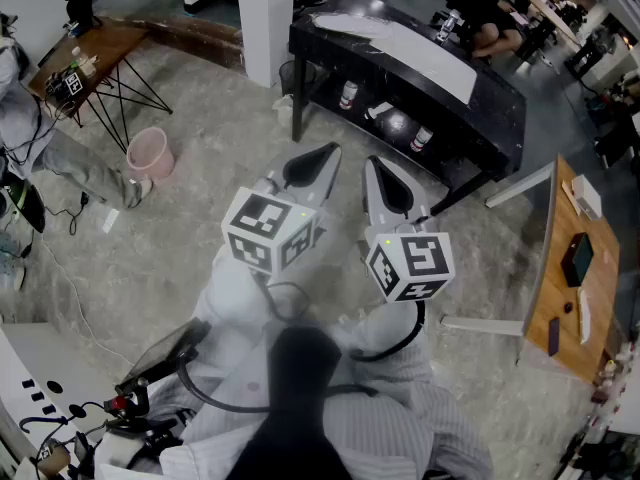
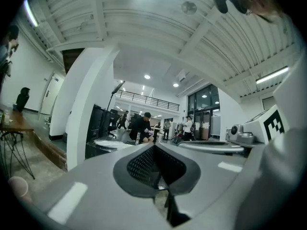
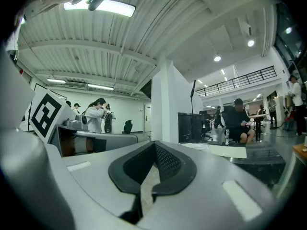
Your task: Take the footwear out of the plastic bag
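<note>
No footwear shows in any view, and I cannot pick out a plastic bag for certain. A flat white sheet-like thing [image 1: 400, 38] lies on the black table [image 1: 500, 103] ahead; what it is I cannot tell. Both grippers are held close to the body, side by side, pointing toward that table and well short of it. The left gripper [image 1: 315, 158] is shut with nothing between its jaws, its tips meeting in its own view [image 2: 156, 162]. The right gripper [image 1: 385, 173] is likewise shut and empty [image 3: 153, 164]. Each marker cube shows in the other's view.
A white pillar [image 1: 265, 18] stands left of the black table, whose lower shelf holds a few bottles [image 1: 348, 94]. A pink bucket [image 1: 150, 153] and a small wooden table [image 1: 100, 48] are at the left, a wooden desk [image 1: 580, 268] at the right. A person [image 1: 490, 13] sits beyond the table.
</note>
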